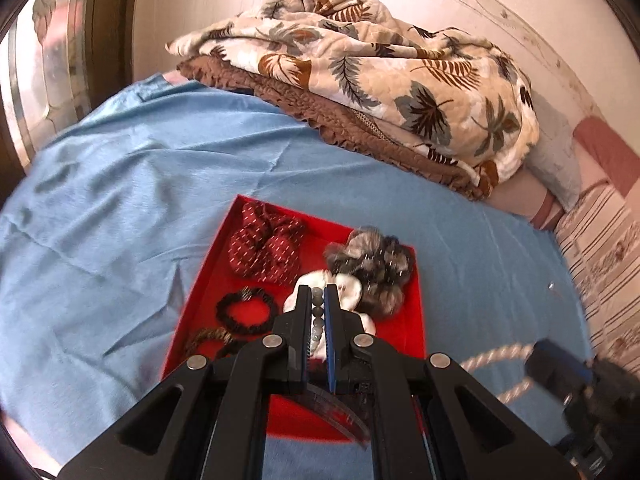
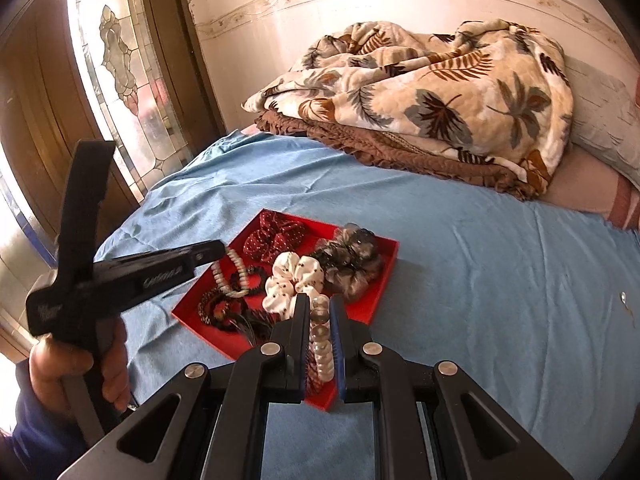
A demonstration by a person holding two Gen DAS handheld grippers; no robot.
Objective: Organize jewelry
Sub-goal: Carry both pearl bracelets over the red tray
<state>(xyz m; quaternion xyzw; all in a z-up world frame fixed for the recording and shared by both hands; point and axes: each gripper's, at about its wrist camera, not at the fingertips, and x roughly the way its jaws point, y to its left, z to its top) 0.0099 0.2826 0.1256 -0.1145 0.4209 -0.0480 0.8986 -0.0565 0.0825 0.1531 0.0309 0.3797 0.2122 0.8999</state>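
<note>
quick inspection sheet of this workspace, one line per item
surface: bed under a blue sheet
job's things: red tray holds red scrunchie, white scrunchie, grey scrunchie, black hair tie; two bead bracelets in the grippers
clutter: small shiny object on the sheet
grippers: left gripper shut on grey bead bracelet; right gripper shut on pearl bracelet
cables: nothing seen
surroundings: leaf-print blanket, stained-glass door, wall

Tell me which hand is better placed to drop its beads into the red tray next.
Left, probably. The left gripper is shut on a bead loop that hangs over the tray. The right gripper, shut on its own strand, sits beside the tray, over the sheet.
</note>
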